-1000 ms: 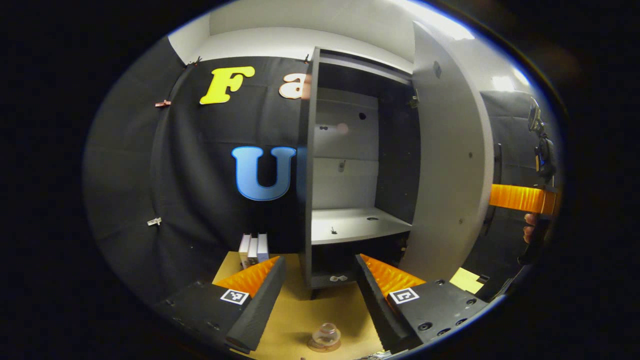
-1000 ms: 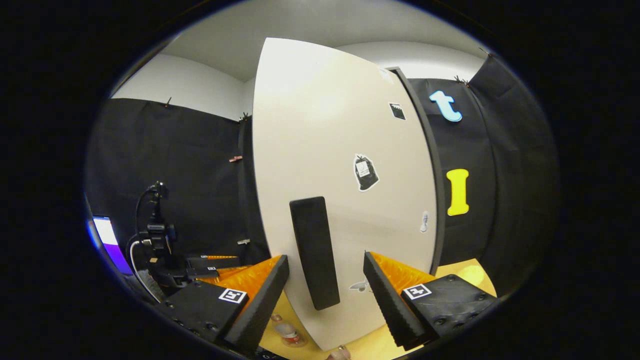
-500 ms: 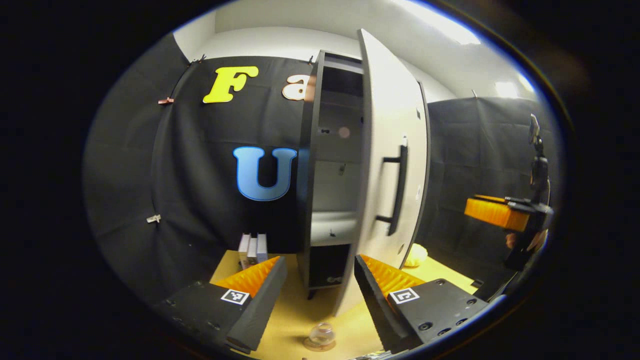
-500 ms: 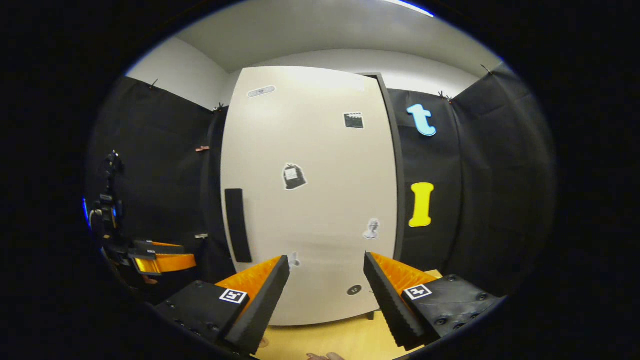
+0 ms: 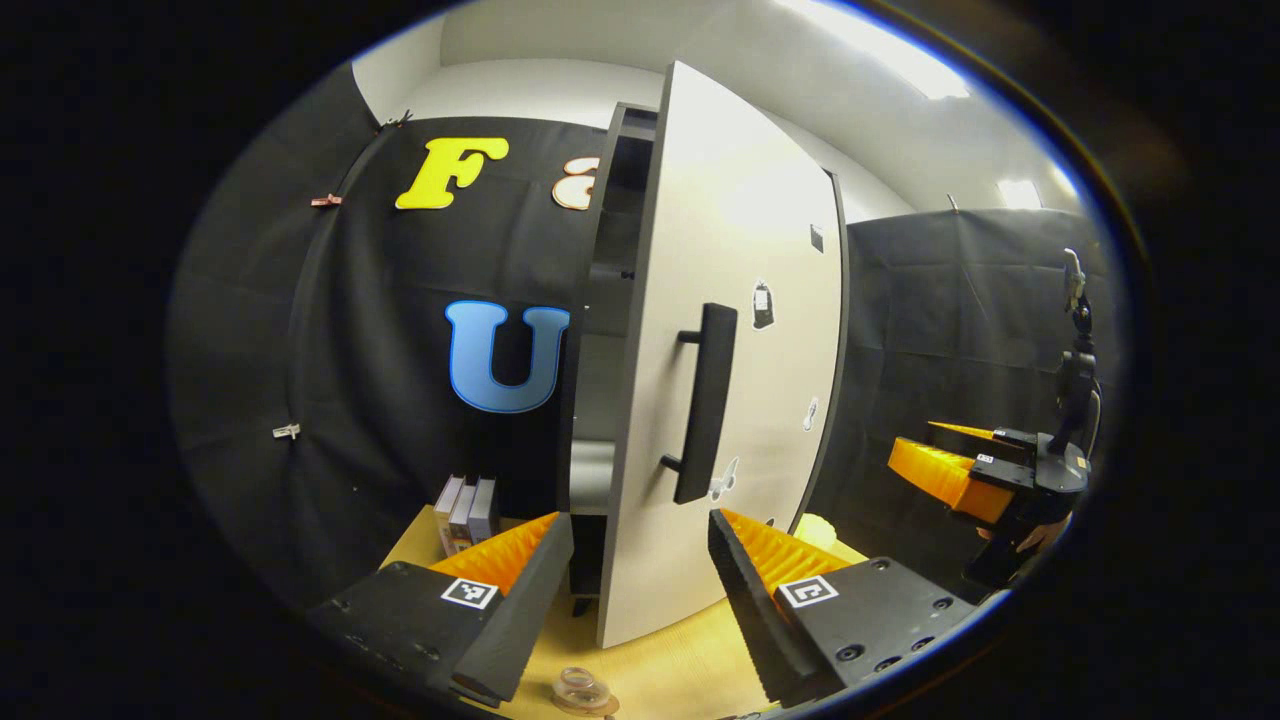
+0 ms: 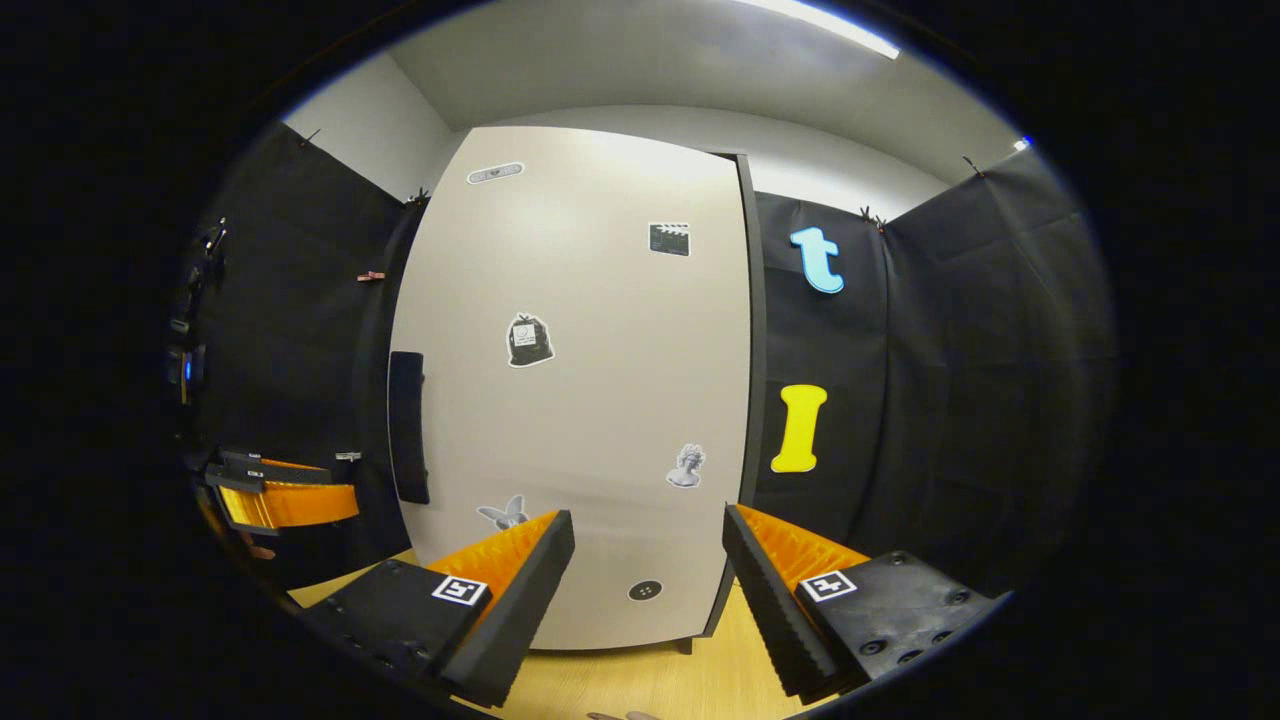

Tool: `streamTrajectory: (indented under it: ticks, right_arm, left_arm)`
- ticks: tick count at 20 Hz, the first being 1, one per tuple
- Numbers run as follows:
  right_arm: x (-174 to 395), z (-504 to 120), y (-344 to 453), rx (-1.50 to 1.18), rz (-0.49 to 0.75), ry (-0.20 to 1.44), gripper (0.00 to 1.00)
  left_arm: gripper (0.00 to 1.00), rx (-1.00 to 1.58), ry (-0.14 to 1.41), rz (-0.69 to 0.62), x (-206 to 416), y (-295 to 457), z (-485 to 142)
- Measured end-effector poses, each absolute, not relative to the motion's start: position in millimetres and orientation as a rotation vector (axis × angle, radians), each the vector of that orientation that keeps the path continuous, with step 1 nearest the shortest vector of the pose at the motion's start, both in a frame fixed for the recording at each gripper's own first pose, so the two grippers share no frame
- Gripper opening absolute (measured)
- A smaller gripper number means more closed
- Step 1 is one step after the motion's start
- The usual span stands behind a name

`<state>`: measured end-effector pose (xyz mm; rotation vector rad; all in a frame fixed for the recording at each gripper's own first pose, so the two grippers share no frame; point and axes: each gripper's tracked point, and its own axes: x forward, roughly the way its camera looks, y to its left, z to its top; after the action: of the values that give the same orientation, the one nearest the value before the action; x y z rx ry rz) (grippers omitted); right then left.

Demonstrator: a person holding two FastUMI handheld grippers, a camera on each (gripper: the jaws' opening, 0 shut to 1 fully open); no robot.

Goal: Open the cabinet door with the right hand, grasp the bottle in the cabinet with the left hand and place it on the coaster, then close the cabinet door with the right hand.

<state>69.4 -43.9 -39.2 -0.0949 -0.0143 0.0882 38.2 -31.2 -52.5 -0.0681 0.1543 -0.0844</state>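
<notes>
Standing on the wooden tabletop (image 5: 690, 660), the tall cabinet (image 5: 612, 300) has its white door (image 5: 745, 330) almost shut, with just a dark gap left along the edge where the handle is. In the left gripper view, the long black handle (image 5: 705, 400) sticks out from the door, and a bit of a pale shelf (image 5: 592, 475) shows through the gap. The left hand-held gripper (image 5: 640, 600) has its two fingers spread wide apart with nothing between them. Down low between those fingers, the clear bottle (image 5: 578, 688) stands on a round coaster (image 5: 590, 706) on the tabletop, in front of the cabinet. Some small boxes (image 5: 465, 510) stand by the black wall, left of the cabinet. In the right gripper view, the door (image 6: 580, 390) faces the camera, with little stickers (image 6: 528, 340) on it and its handle (image 6: 407, 425) on the left edge. The right hand-held gripper (image 6: 648, 600) is spread wide too, holds nothing, and is not touching the door. You can also see it off to the right in the left gripper view (image 5: 945, 470), well apart from the door, held by a hand (image 5: 1040, 535).
</notes>
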Motion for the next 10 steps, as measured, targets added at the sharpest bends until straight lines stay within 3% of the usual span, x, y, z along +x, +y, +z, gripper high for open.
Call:
streamTrajectory:
  ticks: [10]
  right_arm:
    - [77.7, -38.2, -54.8, -0.080, 0.086, -0.011, 0.97]
  left_arm:
    - [0.87, -0.046, 0.145, -0.060, 51.5, -39.2, -53.1]
